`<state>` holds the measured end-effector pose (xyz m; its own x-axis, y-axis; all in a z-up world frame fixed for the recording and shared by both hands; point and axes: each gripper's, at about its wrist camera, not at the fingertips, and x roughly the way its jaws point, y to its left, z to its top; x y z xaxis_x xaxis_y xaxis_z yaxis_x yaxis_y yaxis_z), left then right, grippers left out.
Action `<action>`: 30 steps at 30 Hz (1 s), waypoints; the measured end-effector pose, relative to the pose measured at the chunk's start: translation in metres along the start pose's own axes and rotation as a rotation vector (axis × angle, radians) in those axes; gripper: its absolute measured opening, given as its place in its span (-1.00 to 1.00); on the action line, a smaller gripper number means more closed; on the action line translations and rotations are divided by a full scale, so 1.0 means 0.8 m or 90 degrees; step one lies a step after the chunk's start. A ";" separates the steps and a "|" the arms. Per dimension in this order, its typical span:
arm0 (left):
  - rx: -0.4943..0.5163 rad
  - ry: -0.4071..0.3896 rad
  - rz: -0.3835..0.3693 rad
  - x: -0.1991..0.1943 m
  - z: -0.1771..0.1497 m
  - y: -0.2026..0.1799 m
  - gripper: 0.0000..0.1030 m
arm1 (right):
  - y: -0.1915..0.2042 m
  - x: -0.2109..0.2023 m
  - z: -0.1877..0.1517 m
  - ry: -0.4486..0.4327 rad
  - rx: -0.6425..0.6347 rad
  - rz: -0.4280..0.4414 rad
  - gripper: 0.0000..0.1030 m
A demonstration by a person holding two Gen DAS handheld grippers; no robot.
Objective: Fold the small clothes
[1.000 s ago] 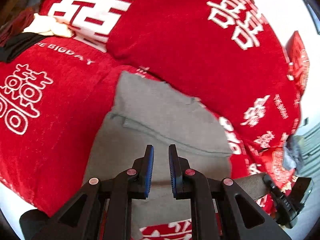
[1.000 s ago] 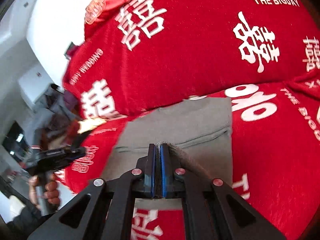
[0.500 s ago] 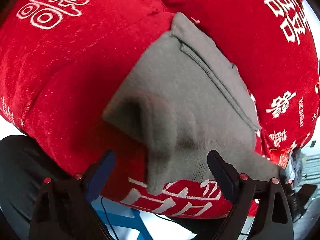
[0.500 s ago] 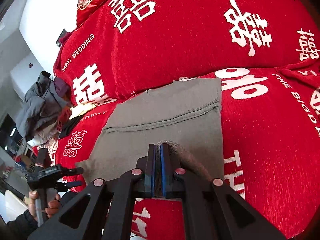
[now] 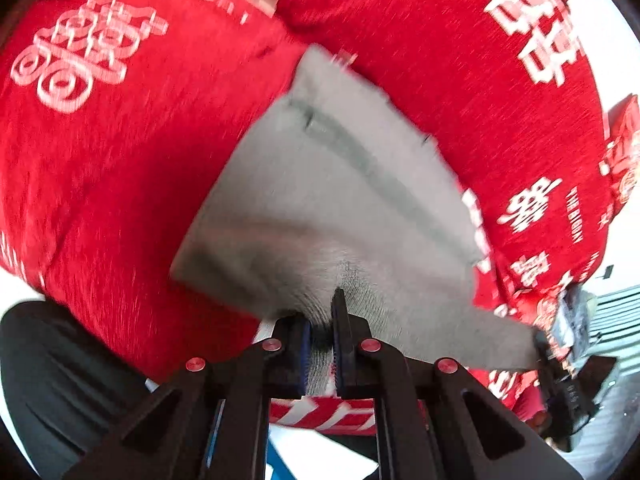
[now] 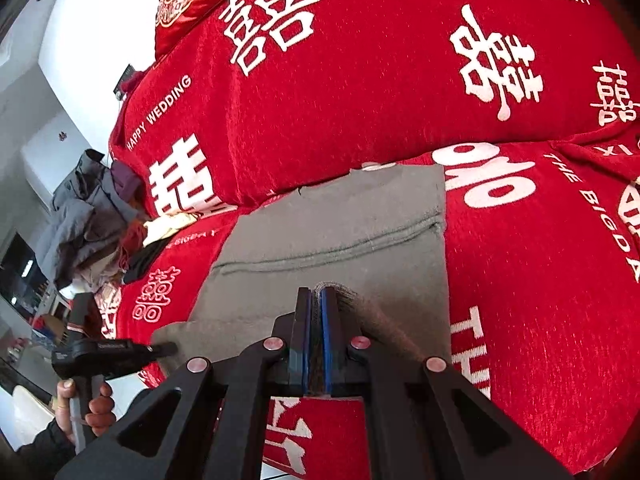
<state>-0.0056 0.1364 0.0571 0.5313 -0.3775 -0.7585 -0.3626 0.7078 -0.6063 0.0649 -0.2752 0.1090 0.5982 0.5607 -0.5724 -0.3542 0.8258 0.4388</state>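
Two claws grip one grey garment (image 6: 332, 240) that lies on a red sofa cover (image 6: 360, 92) printed with white characters. The cover is the largest thing in both views; its seat spreads ahead of and to either side of each claw, and the back cushions rise beyond the garment's far edge. To the right of the right claw (image 6: 316, 312) the seat runs wide and bare, giving open room on that side. The garment's far edge lies against the crease where seat meets back cushions, so little room shows ahead. A stitched seam crosses the cloth ahead of the right claw, and the garment's right edge runs straight past that claw's right side.

The right claw is closed on a bunched fold of the garment's near edge, with grey cloth showing between its blue pads. The left claw (image 5: 320, 320) is nearly closed on another part of the near edge, the fabric puckered where it enters the jaws. From the right wrist view the left claw sits far to the left, its tip touching the garment's near left corner, held by a hand (image 6: 86, 400).

A pile of clothes (image 6: 88, 216) lies far left of the right claw. The left wrist view is motion-blurred, so the garment's outline there is soft.
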 end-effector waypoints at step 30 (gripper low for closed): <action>0.044 -0.034 0.094 0.210 0.309 -0.106 -0.81 | -0.070 0.246 0.234 0.034 0.031 -0.138 -0.99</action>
<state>0.3037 0.1606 0.0407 0.5173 -0.2354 -0.8228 -0.3875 0.7928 -0.4704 0.3372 -0.2220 0.1012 0.6173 0.3732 -0.6926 -0.1855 0.9246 0.3328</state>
